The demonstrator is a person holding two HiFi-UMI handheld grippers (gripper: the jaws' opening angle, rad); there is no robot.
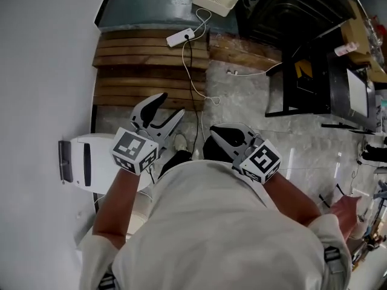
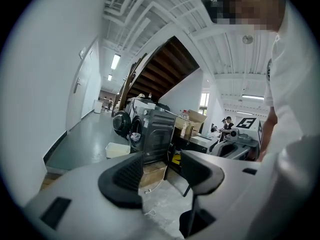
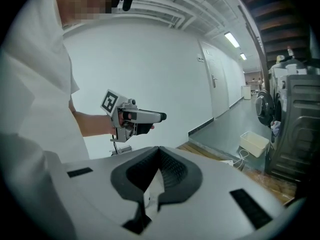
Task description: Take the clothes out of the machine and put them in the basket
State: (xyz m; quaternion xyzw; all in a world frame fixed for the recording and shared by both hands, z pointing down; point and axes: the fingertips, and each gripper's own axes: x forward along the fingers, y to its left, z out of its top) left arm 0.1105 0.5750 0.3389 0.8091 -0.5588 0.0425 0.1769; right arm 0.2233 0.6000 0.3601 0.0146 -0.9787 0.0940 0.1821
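My left hand-held gripper [image 2: 160, 170] has its jaws apart with nothing between them, only floor showing through the gap. My right hand-held gripper [image 3: 159, 154] has its jaws closed tip to tip on nothing. In the head view I see both held side by side, close in front of the person's chest and well apart from the work.

The machine [image 2: 156, 129], a dark box, stands far ahead of the left jaws. The basket [image 2: 118, 149], a pale tub, sits on the grey floor just beside it. A pale scrap shows at the machine's front, too small for me to call it clothes. Wooden steps [image 1: 145, 71] lie between me and the basket. A power strip [image 1: 180, 37] rests on them, and its cord [image 1: 193, 71] trails down across the boards.
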